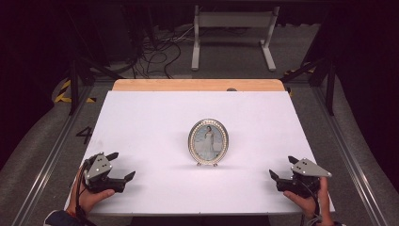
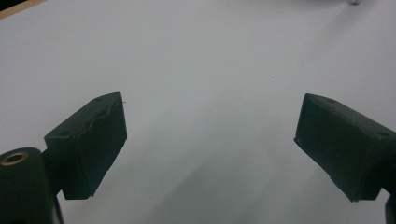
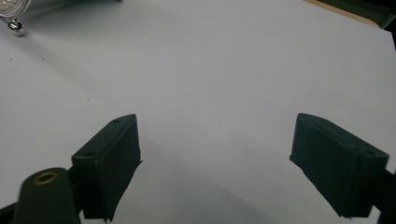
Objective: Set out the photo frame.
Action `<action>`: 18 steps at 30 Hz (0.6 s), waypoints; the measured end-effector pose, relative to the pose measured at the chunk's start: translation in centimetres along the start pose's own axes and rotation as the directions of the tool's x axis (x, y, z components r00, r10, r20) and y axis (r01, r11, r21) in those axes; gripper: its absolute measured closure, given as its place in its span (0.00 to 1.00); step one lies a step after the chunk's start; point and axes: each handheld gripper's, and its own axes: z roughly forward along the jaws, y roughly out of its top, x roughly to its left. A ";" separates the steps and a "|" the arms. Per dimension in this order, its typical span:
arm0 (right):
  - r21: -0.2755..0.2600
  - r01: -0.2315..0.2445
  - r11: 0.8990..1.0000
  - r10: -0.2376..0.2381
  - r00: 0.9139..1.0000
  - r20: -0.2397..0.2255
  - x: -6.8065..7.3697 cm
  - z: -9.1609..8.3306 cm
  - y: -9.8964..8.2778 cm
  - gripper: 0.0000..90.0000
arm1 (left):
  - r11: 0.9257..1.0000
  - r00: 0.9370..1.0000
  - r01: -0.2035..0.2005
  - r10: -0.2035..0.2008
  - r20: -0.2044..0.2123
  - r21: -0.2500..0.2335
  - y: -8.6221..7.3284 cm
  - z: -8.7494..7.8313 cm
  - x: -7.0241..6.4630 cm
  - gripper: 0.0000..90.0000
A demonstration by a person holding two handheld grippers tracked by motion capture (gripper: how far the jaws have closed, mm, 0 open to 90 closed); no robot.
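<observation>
- Oval photo frame [image 1: 208,142]: upright on the white table [image 1: 150,117], at its middle (small ball feet).
- Left gripper [image 1: 120,165]: well left of the frame, nearer the person; jaws wide apart, holding nothing.
- Right gripper [image 1: 283,166]: well right of the frame, likewise spread and bare.

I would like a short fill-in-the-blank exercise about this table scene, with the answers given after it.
1. The oval silver picture frame stands ____ on the white table.
2. The left gripper has its jaws ____.
3. The frame stands ____ the left gripper and the right gripper.

Missing words: upright; open; between
</observation>
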 end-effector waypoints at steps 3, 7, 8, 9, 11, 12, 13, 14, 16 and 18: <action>0.000 -0.002 1.000 0.002 1.000 -0.003 -0.1 0.1 -0.1 0.17 | 1.000 1.000 -0.004 0.004 0.000 0.007 0.0 0.1 0.0 0.11; 0.004 -0.005 1.000 0.005 1.000 0.000 -0.1 0.2 -0.1 0.17 | 1.000 1.000 -0.005 0.005 -0.004 0.017 0.1 0.4 -0.2 0.10; 0.005 -0.004 1.000 0.004 1.000 0.000 -0.1 0.2 -0.1 0.17 | 1.000 1.000 -0.012 0.012 -0.004 0.023 0.1 0.4 -0.2 0.10; 0.005 -0.004 1.000 0.004 1.000 0.000 -0.1 0.2 -0.1 0.17 | 1.000 1.000 -0.012 0.012 -0.004 0.023 0.1 0.4 -0.2 0.10; 0.003 -0.004 1.000 0.004 1.000 0.000 -0.1 0.2 -0.1 0.17 | 1.000 1.000 -0.014 0.014 0.003 0.026 0.1 0.6 -0.3 0.10; 0.005 -0.004 1.000 0.004 1.000 -0.002 -0.1 0.2 -0.1 0.17 | 1.000 1.000 -0.012 0.012 0.003 0.028 0.1 0.7 -0.3 0.10; 0.006 -0.006 1.000 0.006 1.000 -0.002 -0.1 0.2 -0.1 0.17 | 0.999 1.000 -0.013 0.013 0.002 0.031 0.2 0.7 -0.3 0.10; 0.007 -0.005 1.000 0.005 1.000 -0.002 -0.1 0.2 -0.2 0.17 | 0.999 1.000 -0.016 0.016 0.005 0.033 0.2 0.8 -0.3 0.10; 0.010 -0.006 1.000 0.006 1.000 -0.003 -0.1 0.3 -0.2 0.17 | 0.999 1.000 -0.015 0.015 0.010 0.034 0.2 0.9 -0.4 0.10; 0.010 -0.006 1.000 0.006 1.000 -0.003 -0.1 0.3 -0.2 0.17 | 0.999 1.000 -0.014 0.014 0.009 0.039 0.2 1.0 -0.4 0.10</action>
